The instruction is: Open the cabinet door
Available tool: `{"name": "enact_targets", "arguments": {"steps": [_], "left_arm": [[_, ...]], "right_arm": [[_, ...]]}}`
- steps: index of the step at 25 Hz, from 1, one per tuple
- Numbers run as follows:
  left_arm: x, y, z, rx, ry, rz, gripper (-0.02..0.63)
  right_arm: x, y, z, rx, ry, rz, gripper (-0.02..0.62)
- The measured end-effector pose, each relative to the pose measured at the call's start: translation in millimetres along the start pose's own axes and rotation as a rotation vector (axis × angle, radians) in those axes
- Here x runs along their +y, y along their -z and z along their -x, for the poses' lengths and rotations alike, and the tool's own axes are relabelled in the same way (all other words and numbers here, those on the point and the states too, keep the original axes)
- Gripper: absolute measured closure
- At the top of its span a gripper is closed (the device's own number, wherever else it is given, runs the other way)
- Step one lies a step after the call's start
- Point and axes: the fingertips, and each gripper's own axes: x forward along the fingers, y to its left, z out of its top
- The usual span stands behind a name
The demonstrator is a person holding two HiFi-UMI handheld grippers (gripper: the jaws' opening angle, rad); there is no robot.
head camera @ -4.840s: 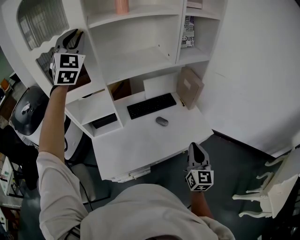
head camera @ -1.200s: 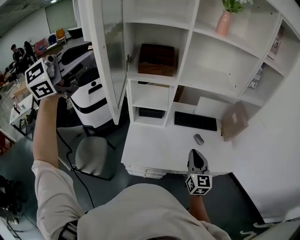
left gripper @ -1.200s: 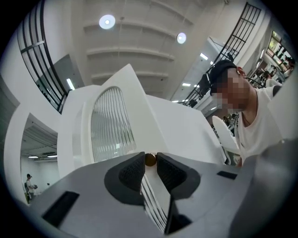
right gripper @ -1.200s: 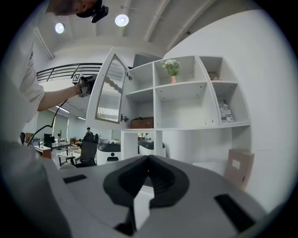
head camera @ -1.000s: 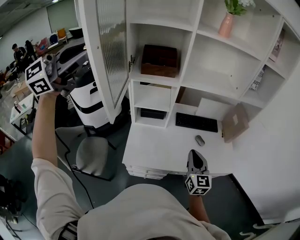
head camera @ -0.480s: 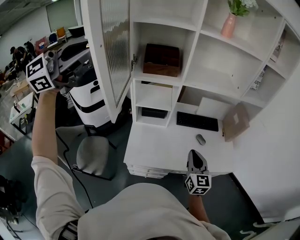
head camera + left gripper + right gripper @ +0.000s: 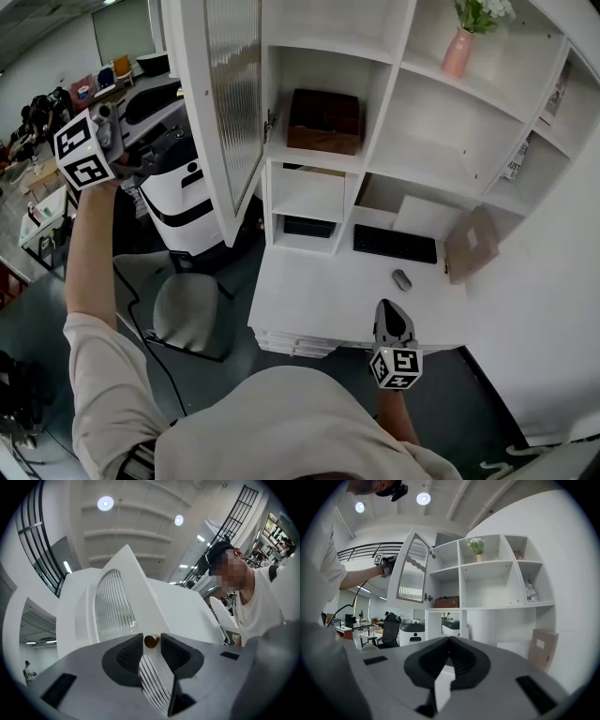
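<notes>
1. Left gripper (image 7: 151, 644): jaws narrow and just now easing apart. The brass knob (image 7: 151, 641) sits between the pads, apparently no longer pinched.
2. Cabinet door (image 7: 232, 84): ribbed glass, swung wide at the shelf unit's left end. Judged step: door is open, release in hand. The next move calls for backing straight off the knob without nudging the door.
3. Uncovered compartment: one brown box (image 7: 323, 120).
4. Small compartment below: a dark flat item (image 7: 305, 226), not identifiable.
5. Right gripper (image 7: 392, 309): jaws together, empty, near the desk (image 7: 319, 300) edge.
6. Upper shelf: pink vase (image 7: 457, 52) with flowers.
</notes>
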Motion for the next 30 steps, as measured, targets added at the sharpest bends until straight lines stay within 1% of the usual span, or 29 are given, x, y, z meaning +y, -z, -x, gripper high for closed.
{"name": "enact_targets", "arguments": {"steps": [1,3,5,8,13,18,24,30], "left_arm": [[-1,0,2,0.000,-0.005,-0.001,0.467],[-2,1,5,0.009,-0.014,-0.003,0.372],[-2,3,8,0.026,-0.028,-0.016,0.351],[-2,3,10,0.021,-0.058,-0.033,0.324],[-2,-1,15,-0.010,-0.117,-0.042,0.324],[0,-1,23,-0.005,-0.221,-0.085,0.324],[-1,2,32,-0.003,-0.342,-0.115,0.324],[-7,17,44,0.024,-0.471,-0.153,0.322]], "right_arm": [[1,0,0,0.000,-0.002,0.000,0.591],[2,0,0,0.002,-0.006,0.002,0.591],[4,0,-2,0.001,-0.012,0.002,0.592],[5,0,-5,0.002,-0.021,0.004,0.591],[8,-1,-7,0.004,-0.032,0.006,0.591],[7,1,-7,0.006,-0.035,0.006,0.592],[5,0,-6,0.005,-0.037,0.005,0.592],[3,-2,-9,0.001,-0.040,0.011,0.592]]}}
